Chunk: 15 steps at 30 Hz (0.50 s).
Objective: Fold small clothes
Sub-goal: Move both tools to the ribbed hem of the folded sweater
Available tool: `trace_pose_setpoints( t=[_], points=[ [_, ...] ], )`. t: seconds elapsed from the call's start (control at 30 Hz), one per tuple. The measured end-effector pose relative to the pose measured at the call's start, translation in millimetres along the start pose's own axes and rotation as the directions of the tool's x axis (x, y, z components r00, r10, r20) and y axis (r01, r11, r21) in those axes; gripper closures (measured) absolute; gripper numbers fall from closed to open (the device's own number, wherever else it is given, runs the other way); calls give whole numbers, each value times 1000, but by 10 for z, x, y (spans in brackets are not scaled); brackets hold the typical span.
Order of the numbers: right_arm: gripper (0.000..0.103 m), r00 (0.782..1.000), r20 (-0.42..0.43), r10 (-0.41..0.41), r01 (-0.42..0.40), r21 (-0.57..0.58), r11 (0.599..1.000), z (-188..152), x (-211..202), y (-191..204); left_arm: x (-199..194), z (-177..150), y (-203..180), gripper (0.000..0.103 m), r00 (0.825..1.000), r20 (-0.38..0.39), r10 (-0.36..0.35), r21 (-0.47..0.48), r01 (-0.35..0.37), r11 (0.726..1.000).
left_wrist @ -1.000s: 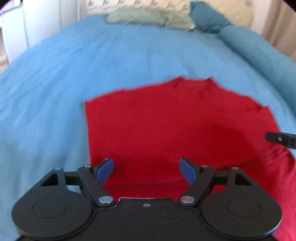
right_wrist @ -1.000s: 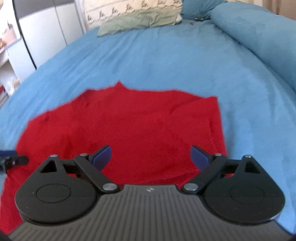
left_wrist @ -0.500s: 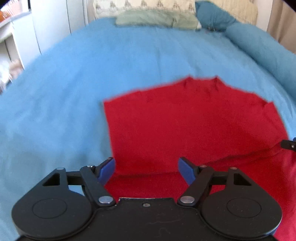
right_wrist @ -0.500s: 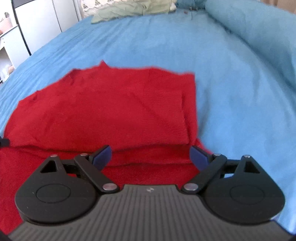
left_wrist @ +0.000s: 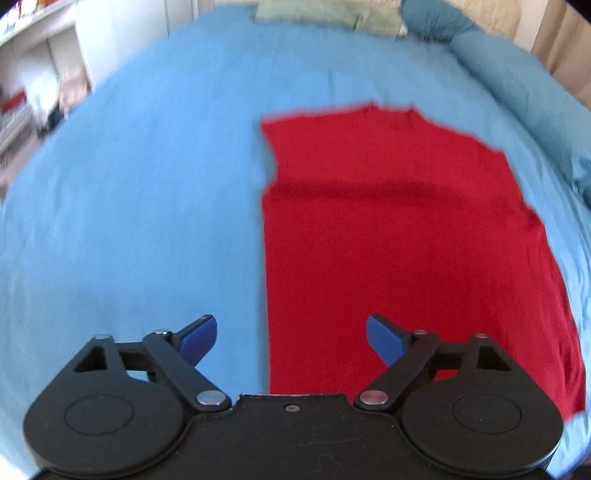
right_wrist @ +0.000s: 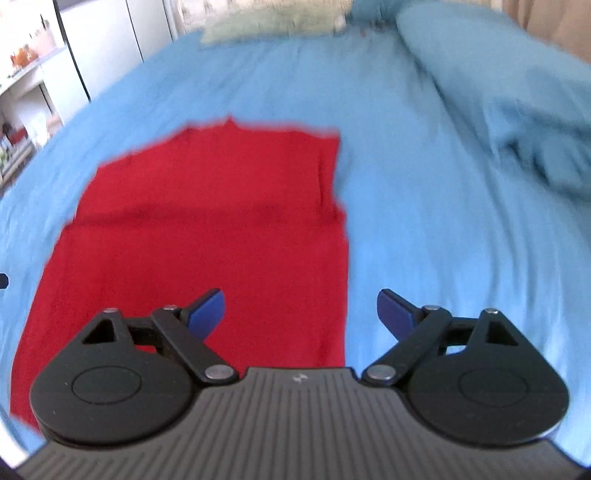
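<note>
The red cloth [left_wrist: 402,236] lies flat on the blue bed cover [left_wrist: 129,206]. Its far part is folded over, and a dark line runs across where that flap ends. The long sides look straight, so I think the first folds are done. The left gripper [left_wrist: 290,338] hangs above the near left edge of the cloth. Its jaws are wide and hold nothing. The right gripper [right_wrist: 301,310] hangs above the near right edge. Its jaws are wide too, and empty. Next, I think each one must go down to a near corner, pinch it, and lift that end over the far part. A green pillow [right_wrist: 273,22] lies far off at the top of the bed
</note>
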State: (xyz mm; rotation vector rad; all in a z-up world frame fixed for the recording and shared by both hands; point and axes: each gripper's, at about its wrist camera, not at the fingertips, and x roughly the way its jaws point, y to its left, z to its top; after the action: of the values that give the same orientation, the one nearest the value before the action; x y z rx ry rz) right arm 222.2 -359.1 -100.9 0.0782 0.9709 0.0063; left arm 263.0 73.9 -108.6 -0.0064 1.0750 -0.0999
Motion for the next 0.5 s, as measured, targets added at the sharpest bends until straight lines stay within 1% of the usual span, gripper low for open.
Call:
trace_pose_setpoints(
  t=[0.07,0.1,0.13,0.2,0.27,0.33,0.37,0.43,0.5],
  points=[
    [8,998,-62,-17,18,15,1000,-266,-15,17,22,-261,7,24,999,-50,-5,-10,5,1000],
    [14,996,-86,-24,26,24,999,-368,2,24,38,-376,13,29,998,-67,-5,-14,4,1000],
    [18,994,-110,-28,32,40,999,-491,25,31,50,-468,8,31,997,-78,-5,-19,3,1000],
    [21,990,-139,-36,47,78,996,-671,48,24,91,-630,16,39,996,-93,1,-36,-4,999],
    [23,986,-163,-40,59,108,992,-822,82,28,115,-767,28,43,995,-104,0,-48,-5,999],
    [27,982,-181,-52,74,115,991,-930,108,39,137,-856,10,48,994,-110,5,-41,-9,999],
    [27,980,-189,-57,81,117,990,-971,119,36,141,-892,-10,51,994,-111,3,-36,-7,999],
    [29,977,-206,-56,85,131,988,-1062,121,28,133,-948,-56,53,995,-102,7,-14,-9,1000],
    [31,974,-224,-48,81,143,986,-1180,97,26,119,-974,-41,60,995,-104,3,-8,-4,1000]
  ],
)
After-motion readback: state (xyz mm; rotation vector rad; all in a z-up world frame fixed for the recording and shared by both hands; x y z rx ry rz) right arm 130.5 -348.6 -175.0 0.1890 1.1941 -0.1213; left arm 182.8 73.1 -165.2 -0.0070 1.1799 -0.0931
